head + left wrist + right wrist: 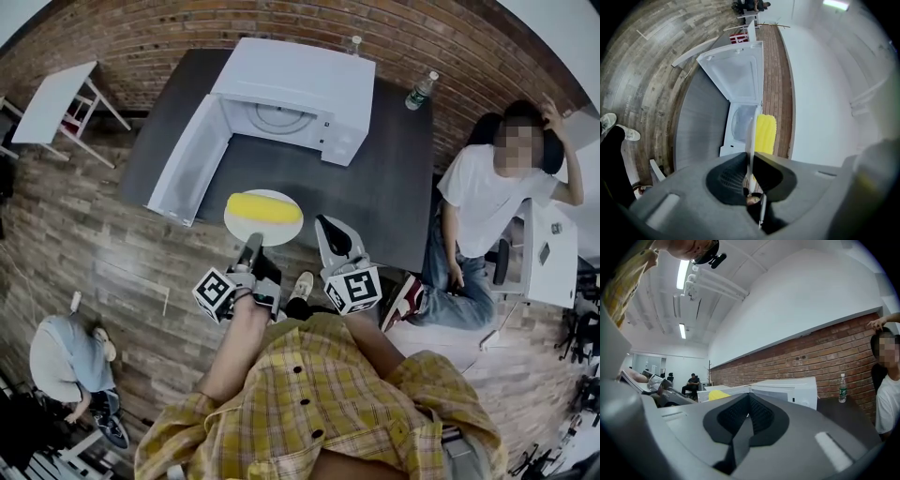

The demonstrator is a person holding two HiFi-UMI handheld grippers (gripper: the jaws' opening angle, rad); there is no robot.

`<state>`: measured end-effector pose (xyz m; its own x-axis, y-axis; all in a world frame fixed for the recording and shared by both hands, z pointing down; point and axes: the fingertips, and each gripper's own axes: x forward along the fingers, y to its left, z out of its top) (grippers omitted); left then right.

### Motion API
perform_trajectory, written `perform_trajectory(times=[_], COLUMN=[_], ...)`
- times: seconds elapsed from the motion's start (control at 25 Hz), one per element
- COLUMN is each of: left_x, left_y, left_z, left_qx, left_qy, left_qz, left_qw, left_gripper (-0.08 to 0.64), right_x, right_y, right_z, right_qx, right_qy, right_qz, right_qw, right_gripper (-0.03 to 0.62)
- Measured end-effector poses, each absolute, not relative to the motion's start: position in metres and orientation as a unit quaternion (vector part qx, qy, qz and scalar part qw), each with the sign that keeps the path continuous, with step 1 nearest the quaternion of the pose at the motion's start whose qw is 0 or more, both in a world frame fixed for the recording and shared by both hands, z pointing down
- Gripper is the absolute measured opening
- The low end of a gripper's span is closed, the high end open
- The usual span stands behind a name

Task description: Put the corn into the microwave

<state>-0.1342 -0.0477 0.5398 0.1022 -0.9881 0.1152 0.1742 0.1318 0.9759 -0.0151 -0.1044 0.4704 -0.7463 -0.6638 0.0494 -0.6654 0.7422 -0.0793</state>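
On the dark counter (394, 187) a white microwave (300, 84) stands with its door (187, 159) swung wide open. At the counter's near edge, in front of the open oven, a white plate (267, 234) carries the yellow corn (264, 208). The left claw (250, 244) is clenched on the plate's near rim; the right claw (326, 227), just beside it, is clenched shut on nothing
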Motion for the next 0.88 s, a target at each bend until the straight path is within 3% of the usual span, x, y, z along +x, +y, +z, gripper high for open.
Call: perform_trajectory(times=[0.88], left_x=[-0.158], left_y=[-0.152], left_z=[0.548], left_qx=[0.445], left_qy=[-0.472], left_qz=[-0.481], left_qw=[0.589], left_gripper=[0.032], right_x=[-0.029], right_y=[-0.197], right_z=[0.485], right_qx=[0.384], right_qy=[-0.921], right_qz=[0.067], right_qw=[0.005], right_gripper=[0.003])
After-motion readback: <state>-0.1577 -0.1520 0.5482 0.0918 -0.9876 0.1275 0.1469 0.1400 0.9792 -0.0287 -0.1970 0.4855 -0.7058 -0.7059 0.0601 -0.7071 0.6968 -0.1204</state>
